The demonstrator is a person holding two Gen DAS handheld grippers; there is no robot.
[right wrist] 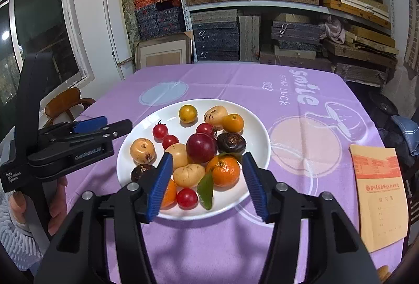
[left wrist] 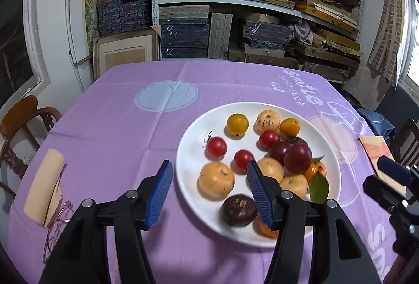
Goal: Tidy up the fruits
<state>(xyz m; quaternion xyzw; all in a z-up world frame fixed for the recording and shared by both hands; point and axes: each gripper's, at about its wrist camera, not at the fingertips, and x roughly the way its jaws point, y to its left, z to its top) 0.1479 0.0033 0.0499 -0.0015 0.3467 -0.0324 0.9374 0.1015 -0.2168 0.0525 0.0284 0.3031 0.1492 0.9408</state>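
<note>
Right now, both grippers hover above a table (right wrist: 209,244) covered with a purple cloth, and all the fruits lie together on a white plate (right wrist: 258,127) in the middle of it. The left gripper (left wrist: 209,184) is over the left rim of the plate with its jaws wide apart and holding nothing; one blue pad is over the cloth, the other over the plate. The right gripper (right wrist: 207,179) is at the near edge of the plate, its jaws also wide and empty, and between them I see a mandarin (right wrist: 225,170) with a green leaf (right wrist: 205,191). Just beside the mandarin are a dark red plum (right wrist: 201,147) and some pale yellow fruits (right wrist: 189,174). Small red tomatoes (right wrist: 160,131) lie near the middle and one (right wrist: 187,198) lies at the near rim. A yellow round fruit (right wrist: 187,113) is at the far side. Dark brown fruits (right wrist: 231,142) lie on the plate too. A yellow booklet (right wrist: 379,195) lies on the cloth, to the right of the plate and well apart from it. At the left edge of the table is a cream roll (left wrist: 44,184). Behind the table stand shelves (right wrist: 262,4) full of flat boxes.
</note>
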